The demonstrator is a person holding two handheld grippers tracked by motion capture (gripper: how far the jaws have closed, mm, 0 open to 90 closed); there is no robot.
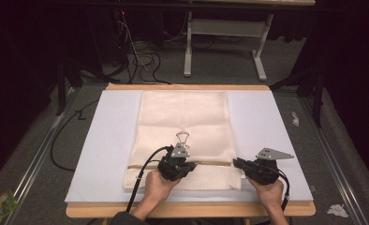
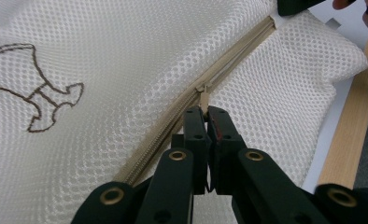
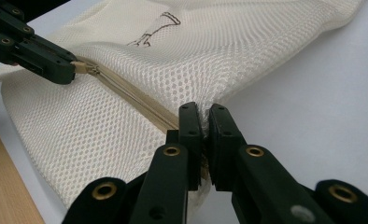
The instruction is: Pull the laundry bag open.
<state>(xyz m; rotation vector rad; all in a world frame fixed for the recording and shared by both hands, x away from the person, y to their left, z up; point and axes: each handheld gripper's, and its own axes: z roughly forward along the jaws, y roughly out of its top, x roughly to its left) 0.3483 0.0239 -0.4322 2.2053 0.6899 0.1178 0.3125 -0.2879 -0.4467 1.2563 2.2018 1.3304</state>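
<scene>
A cream mesh bag (image 1: 182,136) lies flat on a white sheet (image 1: 107,140) that covers the wooden worktop (image 1: 187,209). The bag sits in the middle of the sheet, its near end close to the person's edge. A beige zip (image 2: 182,100) runs across the bag near that end, and a brown outline drawing (image 2: 37,93) marks the mesh farther up.

The left gripper (image 2: 206,112) is over the middle of the zip line. Its jaws are closed on the zip pull (image 2: 203,97), the small beige tab caught between the tips. In the high view this gripper (image 1: 185,165) rests on the bag with the left hand (image 1: 157,187) behind it and its cable trailing back off the near edge. The right gripper view shows it too, farther off, with the pull at its tip (image 3: 72,70).

The right gripper (image 3: 204,119) is at the bag's right edge, where the zip ends. Its jaws are closed on the mesh there, a pinch of fabric bunched between the tips and lifted slightly off the sheet. In the high view it (image 1: 236,163) points left toward the bag's corner, held by the right hand (image 1: 269,192).

The two grippers are well apart along the zip, and the zip between them looks closed.
</scene>
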